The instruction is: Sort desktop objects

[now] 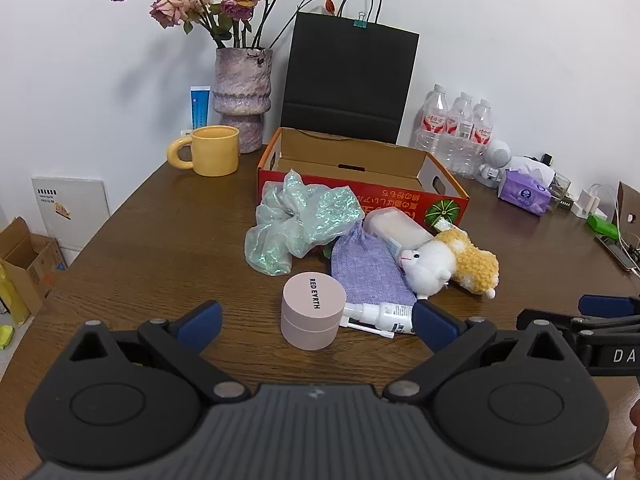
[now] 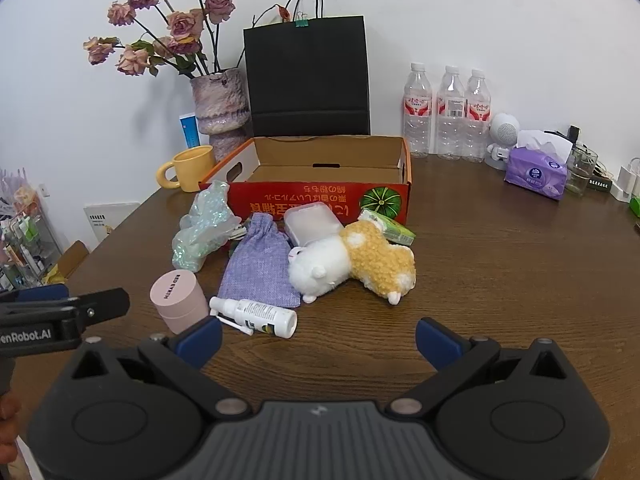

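Both the left tool (image 1: 318, 322) and right tool (image 2: 319, 338) hang wide open and empty over the brown wooden desk (image 2: 500, 264), probably because the clutter, like the round pink plastic jar (image 1: 313, 310), sits unsorted before the empty red cardboard box (image 2: 332, 176).

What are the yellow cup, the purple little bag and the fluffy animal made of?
The yellow cup looks like glazed ceramic: thick walls, a soft sheen. The purple bag seems to be coarse woven cloth, since its weave shows. The fluffy animal is plush fabric, smooth white pile at the head and curly yellow pile on the body.
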`<state>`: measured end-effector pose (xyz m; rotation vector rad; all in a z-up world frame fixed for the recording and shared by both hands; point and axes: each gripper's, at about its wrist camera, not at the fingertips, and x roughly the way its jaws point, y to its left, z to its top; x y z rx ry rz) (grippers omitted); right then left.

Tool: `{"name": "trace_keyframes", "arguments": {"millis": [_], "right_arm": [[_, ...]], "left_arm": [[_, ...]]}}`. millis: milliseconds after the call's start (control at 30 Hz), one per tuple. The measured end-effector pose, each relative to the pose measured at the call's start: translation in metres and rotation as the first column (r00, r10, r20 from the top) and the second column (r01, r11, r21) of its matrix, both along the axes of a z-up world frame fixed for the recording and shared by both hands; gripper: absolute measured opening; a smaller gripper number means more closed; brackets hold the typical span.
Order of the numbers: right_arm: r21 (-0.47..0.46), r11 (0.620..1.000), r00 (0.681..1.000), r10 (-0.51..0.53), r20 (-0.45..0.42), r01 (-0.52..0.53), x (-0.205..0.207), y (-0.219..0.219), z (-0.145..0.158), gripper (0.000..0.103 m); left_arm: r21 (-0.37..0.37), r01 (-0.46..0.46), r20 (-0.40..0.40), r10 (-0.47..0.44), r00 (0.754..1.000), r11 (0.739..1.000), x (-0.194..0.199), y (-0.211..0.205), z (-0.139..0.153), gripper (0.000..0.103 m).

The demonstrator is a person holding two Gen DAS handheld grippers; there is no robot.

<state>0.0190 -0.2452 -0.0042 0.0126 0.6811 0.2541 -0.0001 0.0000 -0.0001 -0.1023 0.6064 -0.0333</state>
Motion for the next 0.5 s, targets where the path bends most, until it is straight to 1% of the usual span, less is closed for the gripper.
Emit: {"name": "trace_keyframes", "arguments": {"millis": [500], "right_arm": [[0.003,1.0,1.0,0.005,0.011,-0.005,-0.0028,-0.0009,-0.0025,0.103]], "left_arm": [[-0.035,0.025,-0.012,-0.025,1.0,0.999,-0.0015,-0.0003,-0.0027,0.103]]}}
